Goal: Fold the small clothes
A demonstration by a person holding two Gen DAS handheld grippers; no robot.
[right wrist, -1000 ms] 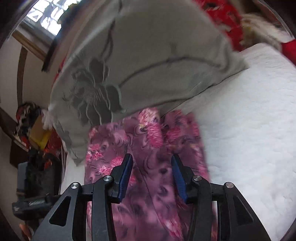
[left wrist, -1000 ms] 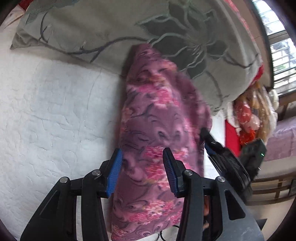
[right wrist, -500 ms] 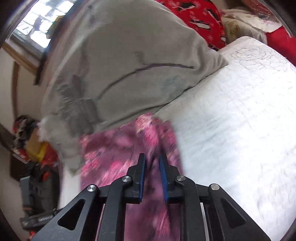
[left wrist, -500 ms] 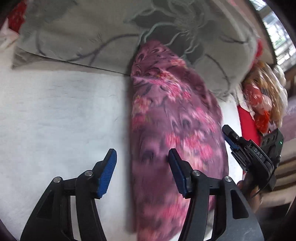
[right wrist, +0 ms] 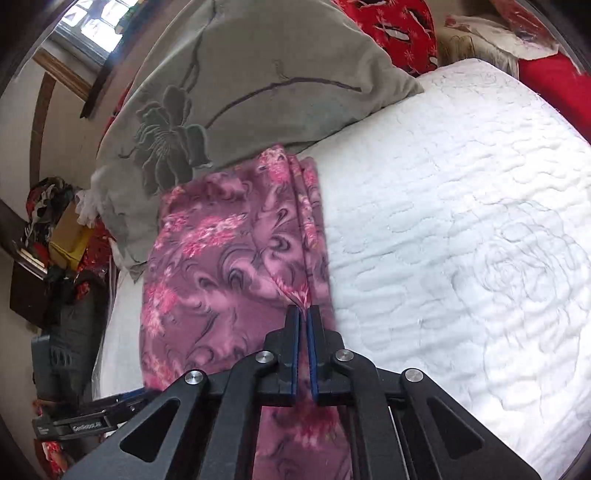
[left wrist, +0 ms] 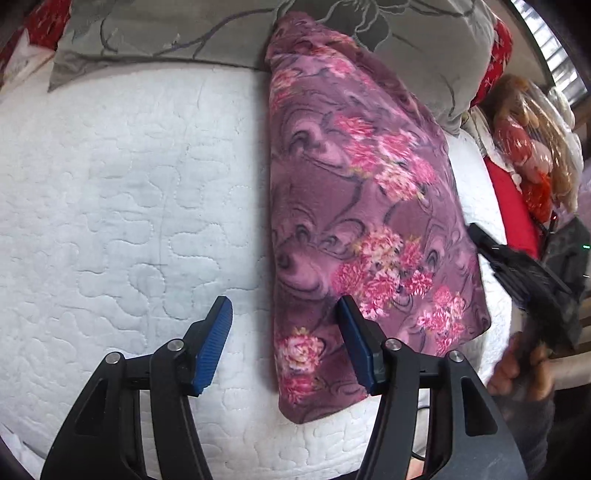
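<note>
A purple garment with pink flowers point(left wrist: 354, 206) lies folded lengthwise on the white quilted bed point(left wrist: 122, 192), its far end against a grey pillow. My left gripper point(left wrist: 284, 332) is open and empty, its jaws straddling the garment's left edge near the near end. My right gripper point(right wrist: 303, 314) is shut on a pinch of the garment point(right wrist: 229, 266) near its right edge. The right gripper's black body point(left wrist: 524, 273) shows at the garment's right side in the left wrist view.
A grey flowered pillow point(right wrist: 236, 85) lies behind the garment. Red cushions point(right wrist: 399, 33) sit at the bed's head. Bagged toys point(left wrist: 528, 129) and clutter stand beside the bed. White quilt point(right wrist: 461, 229) stretches to the right of the garment.
My right gripper closed on the garment's fabric. My left gripper drew back and left, staying open, and the garment settled flat on the bed.
</note>
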